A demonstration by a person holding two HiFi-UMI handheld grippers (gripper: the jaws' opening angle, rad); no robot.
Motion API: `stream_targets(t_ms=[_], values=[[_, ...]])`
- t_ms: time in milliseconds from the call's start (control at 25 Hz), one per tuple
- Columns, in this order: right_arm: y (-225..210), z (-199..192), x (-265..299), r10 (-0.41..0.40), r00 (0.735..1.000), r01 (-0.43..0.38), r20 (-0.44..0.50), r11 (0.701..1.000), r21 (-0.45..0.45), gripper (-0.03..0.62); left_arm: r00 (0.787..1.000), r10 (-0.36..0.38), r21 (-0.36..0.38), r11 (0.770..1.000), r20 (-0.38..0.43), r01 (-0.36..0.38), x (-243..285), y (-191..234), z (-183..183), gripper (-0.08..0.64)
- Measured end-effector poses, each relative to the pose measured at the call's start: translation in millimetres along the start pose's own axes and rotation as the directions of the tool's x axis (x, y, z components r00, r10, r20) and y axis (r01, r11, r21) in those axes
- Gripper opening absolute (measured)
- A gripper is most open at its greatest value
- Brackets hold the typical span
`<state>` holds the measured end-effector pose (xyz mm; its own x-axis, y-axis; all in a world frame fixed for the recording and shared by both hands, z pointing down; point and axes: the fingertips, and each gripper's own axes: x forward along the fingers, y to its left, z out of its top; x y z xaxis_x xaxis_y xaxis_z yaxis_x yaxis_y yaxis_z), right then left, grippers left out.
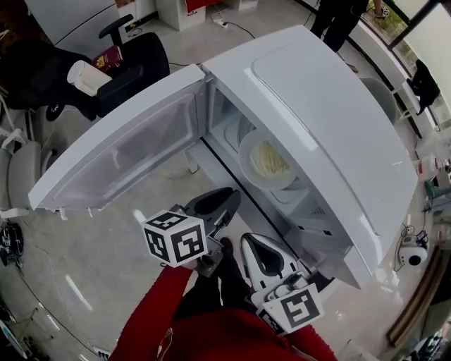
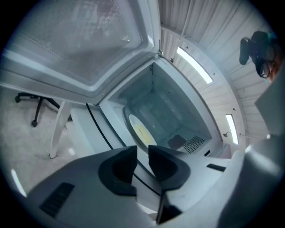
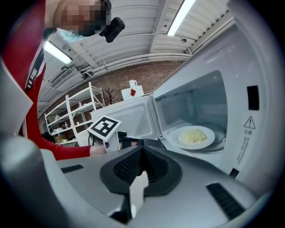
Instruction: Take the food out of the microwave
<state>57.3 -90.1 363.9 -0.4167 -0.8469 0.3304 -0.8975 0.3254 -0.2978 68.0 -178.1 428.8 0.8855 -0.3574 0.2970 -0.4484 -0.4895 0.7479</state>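
A white microwave (image 1: 331, 127) stands with its door (image 1: 120, 144) swung wide to the left. Inside, on the turntable, sits a white plate (image 1: 268, 161) of pale yellow food (image 3: 194, 135); the plate (image 2: 140, 131) also shows deep in the cavity in the left gripper view. My left gripper (image 1: 224, 199) hovers just outside the opening, its jaws (image 2: 142, 153) a narrow gap apart with nothing between them. My right gripper (image 1: 255, 247) hangs lower and nearer to me, with its jaws (image 3: 141, 153) shut and empty, aimed at the door (image 3: 133, 116).
A black office chair (image 1: 134, 60) with a white cup (image 1: 86, 76) on it stands beyond the door. A person (image 1: 338, 17) stands behind the microwave. Small items and a white camera (image 1: 412, 254) lie at the right. White shelving (image 3: 67, 116) lines the far wall.
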Motion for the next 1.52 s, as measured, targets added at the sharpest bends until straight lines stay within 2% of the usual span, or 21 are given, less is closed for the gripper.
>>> stream_targets(t_ms=[120,320,520,680,1000,1200,1520], values=[[-3,1,2,-0.001,1.000,0.001,0.000,1.000,0.015,0.009,0.999,-0.043,-0.072,0.997,-0.013,0.042,11,0,2,0.095],[-8,4,6,-0.004,1.000,0.003,0.012,1.000,0.030,0.009,0.996,-0.088,-0.195,0.977,-0.023,0.082,27,3,6,0.115],[-11,7,10,0.003,1.000,-0.004,0.011,0.999,0.036,0.009,0.991,-0.137,-0.324,0.938,-0.011,0.126,40,3,9,0.115],[-14,13,12,-0.014,0.999,0.012,0.044,0.999,0.035,0.009,0.988,-0.151,-0.399,0.906,0.001,0.139,46,6,12,0.115],[-20,15,12,-0.026,0.999,0.024,0.041,0.999,0.036,0.009,0.990,-0.140,-0.490,0.863,0.001,0.123,59,9,15,0.114],[-23,15,11,-0.028,0.999,0.027,0.038,0.999,0.043,0.009,0.992,-0.127,-0.520,0.848,-0.009,0.104,61,11,13,0.091],[-23,14,10,-0.021,0.999,0.020,0.030,0.999,0.045,0.009,0.991,-0.134,-0.605,0.788,0.006,0.110,59,8,11,0.060]])
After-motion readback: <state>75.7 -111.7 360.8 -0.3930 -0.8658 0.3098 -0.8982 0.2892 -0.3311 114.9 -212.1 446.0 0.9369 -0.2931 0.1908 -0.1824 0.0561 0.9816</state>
